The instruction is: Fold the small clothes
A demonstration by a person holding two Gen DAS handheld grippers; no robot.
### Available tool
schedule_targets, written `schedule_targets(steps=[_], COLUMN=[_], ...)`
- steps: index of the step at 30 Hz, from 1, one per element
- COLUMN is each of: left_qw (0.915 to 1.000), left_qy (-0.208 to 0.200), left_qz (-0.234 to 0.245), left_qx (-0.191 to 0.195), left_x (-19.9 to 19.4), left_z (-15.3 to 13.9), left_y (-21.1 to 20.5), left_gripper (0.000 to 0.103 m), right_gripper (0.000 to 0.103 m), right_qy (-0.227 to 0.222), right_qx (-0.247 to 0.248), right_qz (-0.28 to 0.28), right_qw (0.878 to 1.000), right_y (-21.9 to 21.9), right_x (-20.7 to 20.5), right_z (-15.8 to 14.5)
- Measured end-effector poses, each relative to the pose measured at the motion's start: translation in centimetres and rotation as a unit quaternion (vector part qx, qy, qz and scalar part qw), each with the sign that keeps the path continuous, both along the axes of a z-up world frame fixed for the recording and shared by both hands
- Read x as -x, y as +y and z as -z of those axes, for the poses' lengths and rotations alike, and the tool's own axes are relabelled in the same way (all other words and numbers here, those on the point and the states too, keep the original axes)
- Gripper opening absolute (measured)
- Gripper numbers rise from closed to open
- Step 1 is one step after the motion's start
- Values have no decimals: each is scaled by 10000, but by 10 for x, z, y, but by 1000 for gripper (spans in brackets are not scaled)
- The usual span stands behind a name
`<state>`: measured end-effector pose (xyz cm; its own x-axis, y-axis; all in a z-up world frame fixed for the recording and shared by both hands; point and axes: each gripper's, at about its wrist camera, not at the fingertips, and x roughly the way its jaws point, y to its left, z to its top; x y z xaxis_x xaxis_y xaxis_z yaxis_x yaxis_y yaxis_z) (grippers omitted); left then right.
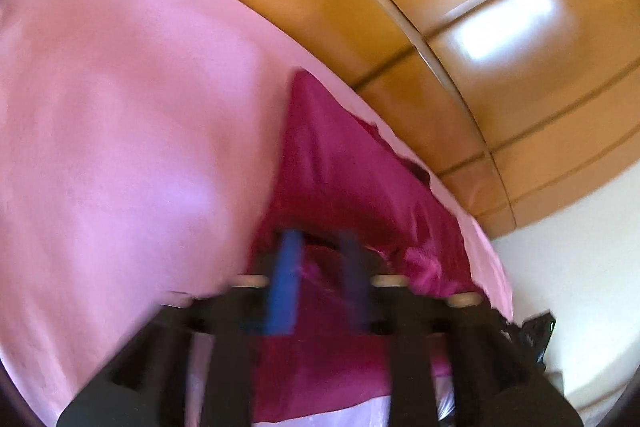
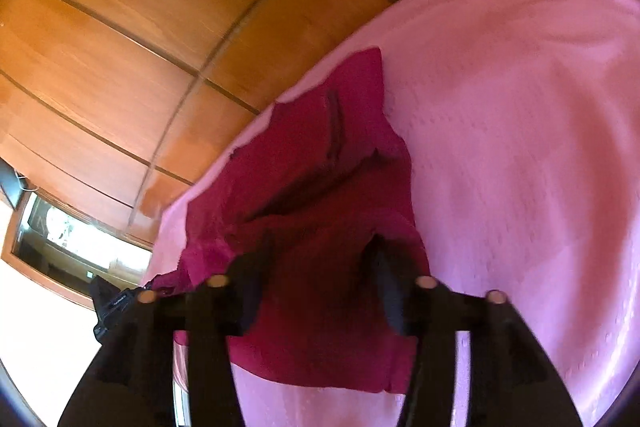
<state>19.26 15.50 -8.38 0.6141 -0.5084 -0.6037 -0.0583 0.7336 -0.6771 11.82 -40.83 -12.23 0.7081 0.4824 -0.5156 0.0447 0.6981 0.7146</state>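
Both pairs of jaws stand parted above a magenta garment point(image 2: 320, 187), neither pressing on the cloth. The right gripper point(image 2: 320, 279) frames a dark fold of the fabric between its black fingers point(image 2: 390, 287), with open gaps on either side; the left gripper point(image 1: 320, 275), one finger faced in blue, hovers over a rumpled edge, though blur makes it hard to say whether a tip brushes the cloth. The release looks deliberate, a fold judged just laid and let go.

The garment, soft and matte with a short dark seam or slit near its far end, lies doubled and creased at the edge of a pale pink bed cover point(image 2: 520, 147), whose surface shows a faint raised dot pattern. Its near hem runs straight; its far corner rises to a point.

Beyond the bed stand glossy orange-brown wooden panels point(image 2: 140, 27), crossed by thin dark joints and catching window light.
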Motion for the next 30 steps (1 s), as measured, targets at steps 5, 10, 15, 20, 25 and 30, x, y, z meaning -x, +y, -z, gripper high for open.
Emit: schedule_targets(steps=[5,10,15,20,25,30], left_qw=[9996,9971,9935,9924,9935,9927], left_qy=[-174,-38,-223,-193,-333,-250], left_qz=[92,676,909,962,966,1079], left_qx=[-189,-334,-640,-739,-509,-474], left_x=[36,71,82,83,103,143], left_z=[8,32,37,30,19,19], left_y=[17,4,-23,-22,-15,-10], left_gripper=[58,58,50,16,14,13], right_gripper=[81,77,42,19,13,13], right_qy=[-69,193,208,-3,-200,77], right_qx=[249,815,1463,1728,1491,1422], right_qz=[110,-40,-166,-248,-321,-398], right_qw=[9996,9965,9889,9846,9881,9890], right_y=[-16,-4,26,36,28,28], right_x=[35,63,49,46,78,111], right_z=[-7,7,20,3,-19,-11])
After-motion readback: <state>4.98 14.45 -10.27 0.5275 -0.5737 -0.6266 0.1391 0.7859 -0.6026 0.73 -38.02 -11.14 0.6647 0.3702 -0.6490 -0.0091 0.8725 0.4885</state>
